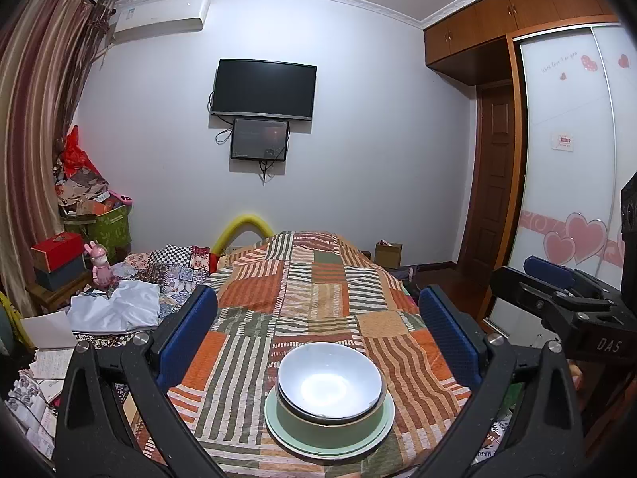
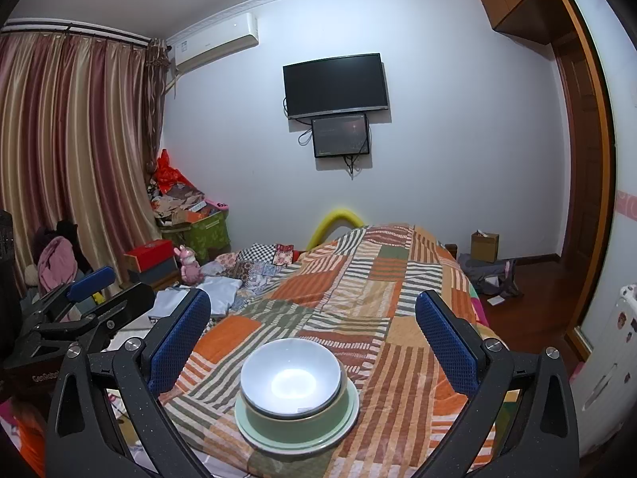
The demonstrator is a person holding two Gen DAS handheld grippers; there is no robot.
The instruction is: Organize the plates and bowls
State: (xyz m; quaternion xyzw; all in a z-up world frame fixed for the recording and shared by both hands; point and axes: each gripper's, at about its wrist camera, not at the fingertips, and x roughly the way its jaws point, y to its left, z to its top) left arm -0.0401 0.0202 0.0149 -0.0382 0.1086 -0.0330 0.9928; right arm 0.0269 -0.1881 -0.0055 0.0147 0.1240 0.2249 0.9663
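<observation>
Left gripper [image 1: 318, 334]: jaws wide apart, nothing between them; blue pads [image 1: 189, 334] stand either side of the crockery without touching it. Right gripper [image 2: 312, 334]: likewise spread, holding nothing. In the left wrist view the right gripper shows at the right edge, raised above the bed; in the right wrist view the left gripper shows at the left edge.

Nearest, at the near end of the bed: one stack. A pale green plate [image 1: 278, 434] lies flat on the patchwork bedspread [image 1: 318, 290]. On it sits a green bowl [image 1: 358, 424], upright. Nested inside that is a white bowl [image 1: 329, 382] with a dark rim, upright, with a bright light reflection in its bottom. The stack lies between the fingers of each gripper in both views, slightly left of centre in the right wrist view.

Left of the bedspread: folded white cloth [image 1: 119, 310], checked and patterned fabric, papers near the edge. Farther left: a pink rabbit figure [image 1: 101, 267], a red box [image 1: 55, 249], a green box [image 1: 109, 227] heaped with clutter, striped curtains [image 1: 32, 119].

Far end: a yellow foam arc [image 1: 243, 227] behind the bed, a cardboard box [image 1: 388, 253] on the floor at right. Far wall: television [image 1: 264, 89], a smaller screen [image 1: 259, 139] just below, air conditioner [image 1: 159, 18] at upper left. Right side: wooden door [image 1: 495, 167], wardrobe with heart decals [image 1: 573, 159].
</observation>
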